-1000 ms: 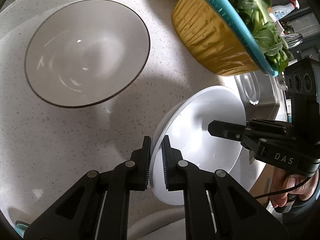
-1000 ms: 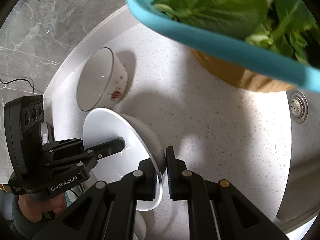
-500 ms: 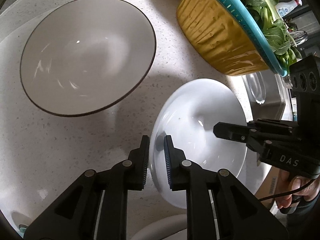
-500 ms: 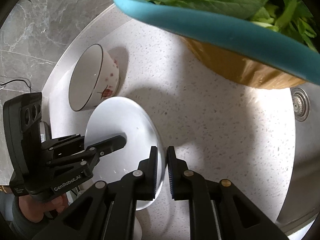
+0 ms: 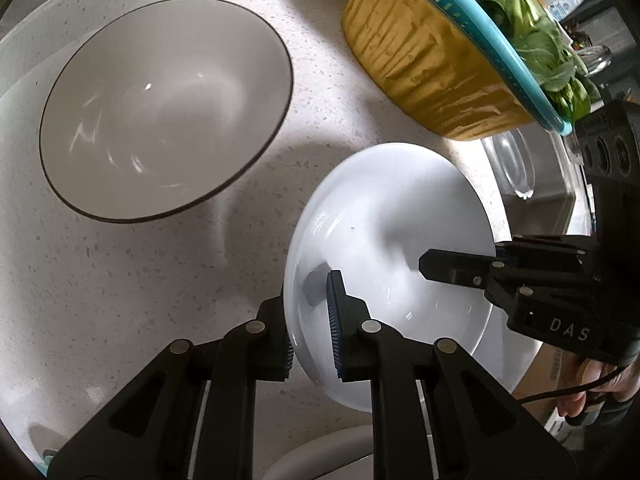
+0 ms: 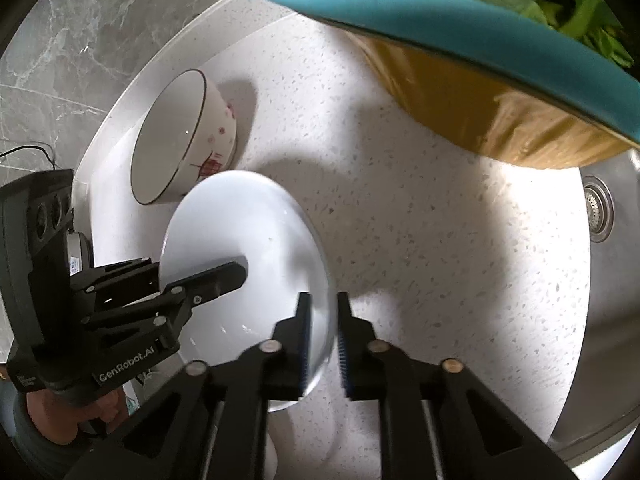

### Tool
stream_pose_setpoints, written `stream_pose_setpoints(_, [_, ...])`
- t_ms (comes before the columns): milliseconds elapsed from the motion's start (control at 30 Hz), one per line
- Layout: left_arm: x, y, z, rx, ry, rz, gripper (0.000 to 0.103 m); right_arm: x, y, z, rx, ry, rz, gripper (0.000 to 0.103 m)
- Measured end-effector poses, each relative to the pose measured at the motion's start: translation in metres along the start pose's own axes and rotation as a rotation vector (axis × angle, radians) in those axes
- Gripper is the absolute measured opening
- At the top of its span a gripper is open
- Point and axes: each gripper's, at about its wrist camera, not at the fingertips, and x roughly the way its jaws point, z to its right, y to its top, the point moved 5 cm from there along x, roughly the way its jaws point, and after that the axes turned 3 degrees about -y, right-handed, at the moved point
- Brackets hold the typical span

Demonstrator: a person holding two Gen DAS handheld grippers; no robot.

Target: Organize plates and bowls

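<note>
Both tongs, left (image 5: 310,320) and right (image 6: 322,340), pinch white plate (image 5: 400,216) rims; level it, lower onto bowl (image 5: 166,108) ahead-left.

Speckled white countertop (image 6: 420,240), grey marble wall (image 6: 80,40), steel sink (image 6: 612,320)

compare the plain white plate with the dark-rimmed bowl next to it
The shallow plain white plate is gripped at opposite rims by the left gripper and right gripper; the dark-rimmed white bowl sits untouched on the speckled countertop. The plate lacks trim; the bowl is deeper with red side motifs. Both are empty.
</note>
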Motion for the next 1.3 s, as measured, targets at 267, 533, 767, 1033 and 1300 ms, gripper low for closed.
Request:
stream_pose_setpoints(267, [-0.008, 0.001, 0.004, 0.004, 0.009, 0.016, 0.01, -0.001, -0.001, 0.0, 0.006, -0.006, 0.01, 0.009])
stream_pose_setpoints(533, [-0.019, 0.002, 0.002, -0.01, -0.006, 0.011, 0.01, -0.013, 0.003, 0.0, 0.004, -0.002, 0.021, 0.009])
stream_pose_setpoints(767, [-0.012, -0.001, -0.003, -0.016, 0.007, 0.004, 0.01, -0.009, 0.002, 0.003, 0.004, -0.022, 0.019, 0.007])
stream_pose_setpoints(1033, [-0.016, -0.002, -0.001, -0.008, -0.027, 0.01, 0.008, -0.011, 0.001, 0.006, 0.01, 0.005, 0.013, 0.007])
stream_pose_setpoints(1300, [-0.024, 0.003, -0.006, -0.033, -0.085, -0.024, 0.007, -0.019, 0.0, 0.013, 0.053, 0.083, -0.01, 0.009])
